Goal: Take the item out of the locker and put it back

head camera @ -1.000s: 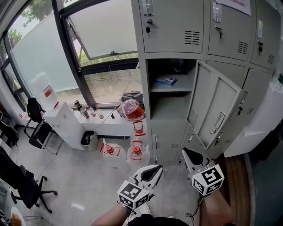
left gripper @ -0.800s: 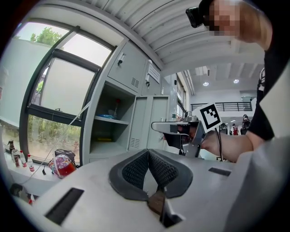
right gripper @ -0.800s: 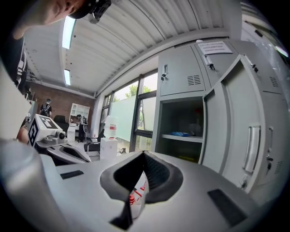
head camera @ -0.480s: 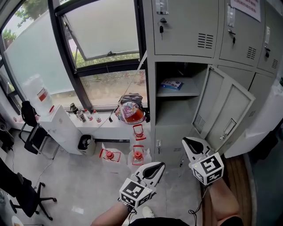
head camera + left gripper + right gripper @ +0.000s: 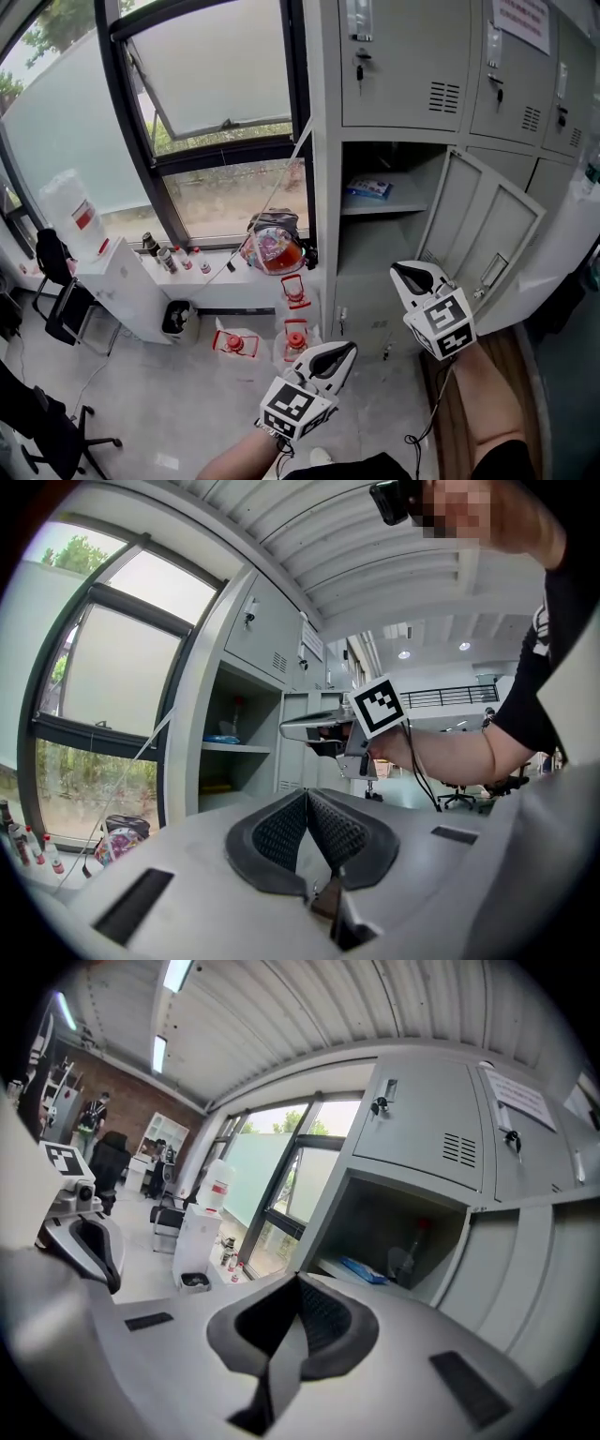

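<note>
Looking down from the head view, the grey locker (image 5: 323,141) fills the upper right. One compartment stands open at about 1 o'clock, with its door (image 5: 487,234) swung out to the right. The blue packet (image 5: 367,188) lies flat on the shelf (image 5: 403,203) inside, toward the left. It has some print on it, but that's way too small to read. In the right gripper view there's also a dark bottle with a red top (image 5: 412,1252) standing at the back of that compartment, just right of the packet.

The right gripper (image 5: 405,274) is at roughly 4 o'clock, below the open compartment and apart from it. Its claw is pressed together with nothing in it. The left gripper (image 5: 342,352) is down near 6 o'clock over the floor, pads meeting at the tips and also empty. Both carry black-and-white square markers, no letters.

A paper notice (image 5: 523,21) with red print hangs on an upper door at 1 o'clock, but I can't make out the words. A water jug (image 5: 67,211) at 9 o'clock has a red label, unreadable as well
</note>
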Motion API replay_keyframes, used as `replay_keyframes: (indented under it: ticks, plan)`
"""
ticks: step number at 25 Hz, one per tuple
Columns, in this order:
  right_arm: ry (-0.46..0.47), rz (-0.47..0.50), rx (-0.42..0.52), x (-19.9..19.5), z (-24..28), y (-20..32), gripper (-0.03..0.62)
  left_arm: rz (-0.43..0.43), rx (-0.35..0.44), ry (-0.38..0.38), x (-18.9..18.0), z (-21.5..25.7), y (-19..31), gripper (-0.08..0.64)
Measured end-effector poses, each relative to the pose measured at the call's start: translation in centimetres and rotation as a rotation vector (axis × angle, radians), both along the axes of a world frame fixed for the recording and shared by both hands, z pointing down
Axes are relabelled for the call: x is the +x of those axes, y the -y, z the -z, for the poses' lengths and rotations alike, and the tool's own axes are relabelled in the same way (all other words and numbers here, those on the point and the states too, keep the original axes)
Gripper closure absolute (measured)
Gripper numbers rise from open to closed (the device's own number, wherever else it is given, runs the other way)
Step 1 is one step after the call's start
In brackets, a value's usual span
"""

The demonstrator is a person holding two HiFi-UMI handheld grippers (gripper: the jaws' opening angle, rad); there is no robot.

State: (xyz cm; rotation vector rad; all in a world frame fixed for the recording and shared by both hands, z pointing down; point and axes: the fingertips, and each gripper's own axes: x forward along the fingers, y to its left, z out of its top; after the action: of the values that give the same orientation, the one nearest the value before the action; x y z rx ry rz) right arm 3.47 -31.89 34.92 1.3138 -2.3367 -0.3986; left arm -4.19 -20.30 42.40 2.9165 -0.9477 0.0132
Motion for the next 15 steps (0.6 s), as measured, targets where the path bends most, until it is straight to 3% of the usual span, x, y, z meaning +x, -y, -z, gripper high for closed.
replay_keyframes:
  ticks: [8,15]
  plan:
    - [-0.16,-0.031,0.026,-0.1,1.8,3.2,0.54,-0.023,0.02,0.005,0.0,0.6,-0.2,0.543]
    - [-0.198,-0.045,0.027,1.1,2.5,6.9,0.538,-0.039,0.024,0.023,1.2,0.6,0.2,0.543]
